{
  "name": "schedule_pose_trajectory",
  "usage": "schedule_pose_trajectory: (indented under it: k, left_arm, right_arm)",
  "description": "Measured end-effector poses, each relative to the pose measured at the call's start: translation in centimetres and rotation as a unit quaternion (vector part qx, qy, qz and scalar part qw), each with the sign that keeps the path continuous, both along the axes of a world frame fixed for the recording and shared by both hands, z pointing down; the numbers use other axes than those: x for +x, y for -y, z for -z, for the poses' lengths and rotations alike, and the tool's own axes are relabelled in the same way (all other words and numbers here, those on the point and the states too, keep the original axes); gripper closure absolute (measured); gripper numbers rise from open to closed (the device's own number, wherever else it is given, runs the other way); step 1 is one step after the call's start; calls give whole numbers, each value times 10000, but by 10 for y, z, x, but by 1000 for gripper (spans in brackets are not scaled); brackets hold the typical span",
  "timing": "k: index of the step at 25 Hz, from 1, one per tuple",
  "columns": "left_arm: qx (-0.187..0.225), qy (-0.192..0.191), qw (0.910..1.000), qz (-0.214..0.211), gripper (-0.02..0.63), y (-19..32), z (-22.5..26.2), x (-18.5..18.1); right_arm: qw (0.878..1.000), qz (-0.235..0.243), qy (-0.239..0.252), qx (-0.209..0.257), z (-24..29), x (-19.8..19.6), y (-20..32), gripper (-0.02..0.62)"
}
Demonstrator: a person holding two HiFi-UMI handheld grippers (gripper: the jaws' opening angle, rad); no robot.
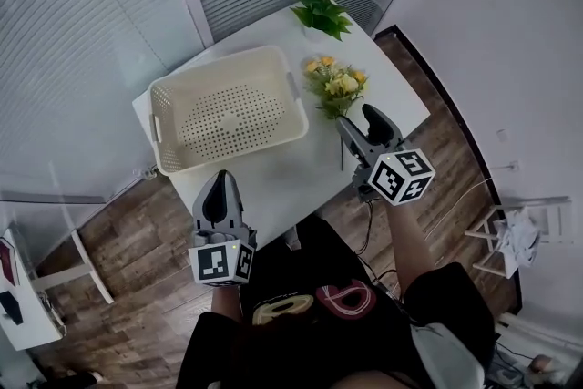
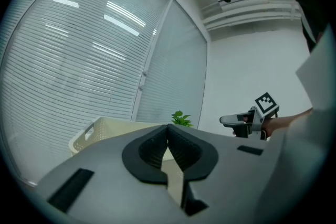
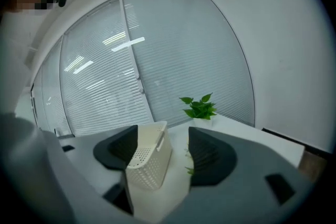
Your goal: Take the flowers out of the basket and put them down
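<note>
- The flowers [image 1: 335, 85], a small bunch with yellow heads and green leaves, lie on the white tabletop [image 1: 301, 170], just to the right of the basket [image 1: 223, 64] and outside it.
- The flower heads point toward the far side, and the stems run back toward the near edge.
- The basket is cream and perforated. It sits at the middle-left of the tabletop, and in the head view nothing shows inside it.
- The right gripper [image 1: 358, 117] hangs over the near right part of the tabletop, just on the near side of the flowers and pointing at them.
- In the right gripper view its jaws [image 3: 163, 132] stand wide apart and grip nothing. The basket [image 3: 149, 157] shows through the gap, farther off.
- The left gripper [image 1: 221, 182] is at the near edge of the tabletop, on the near side of the basket and well apart from the flowers.
- In the left gripper view its jaws [image 2: 168, 128] are closed tip to tip, with nothing between them.
- A potted plant [image 1: 321, 11] with green leaves stands at the far edge of the tabletop, beyond the flowers.
- Pale slatted blinds [image 1: 82, 23] run along the far and left walls.
</note>
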State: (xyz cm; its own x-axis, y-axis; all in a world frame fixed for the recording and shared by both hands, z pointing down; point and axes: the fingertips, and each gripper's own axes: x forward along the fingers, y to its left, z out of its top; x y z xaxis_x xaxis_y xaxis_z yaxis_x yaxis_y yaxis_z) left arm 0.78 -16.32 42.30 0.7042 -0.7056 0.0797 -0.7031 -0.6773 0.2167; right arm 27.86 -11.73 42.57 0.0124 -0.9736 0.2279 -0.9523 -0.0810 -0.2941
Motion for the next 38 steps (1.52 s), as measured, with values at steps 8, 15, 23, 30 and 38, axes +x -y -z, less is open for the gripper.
schedule_pose_trajectory:
  k: [8,15,23,30,38]
  left_arm:
    - [176,-98,9998,-72,589,-11,14,-24]
    - [242,128,9996,-36,589,-18,3,-42]
    - [237,132,9996,30,589,-26,-1,-57]
    - [215,223,9995,10,589,-32,-11,-62]
    - [159,128,9998,80,589,-29,-13,-68]
  right_arm:
    - [9985,87,-485,251,7,-56,-24,328]
    - [9949,-1,-946,343,3,-82,-33,396]
    - [9926,-54,-1167,340,-6,-109,-39,471]
    - [9893,-178,-1443,82,-18,-128,-39,554]
    - [9826,-419,-1785,303,-5,-129,-41,584]
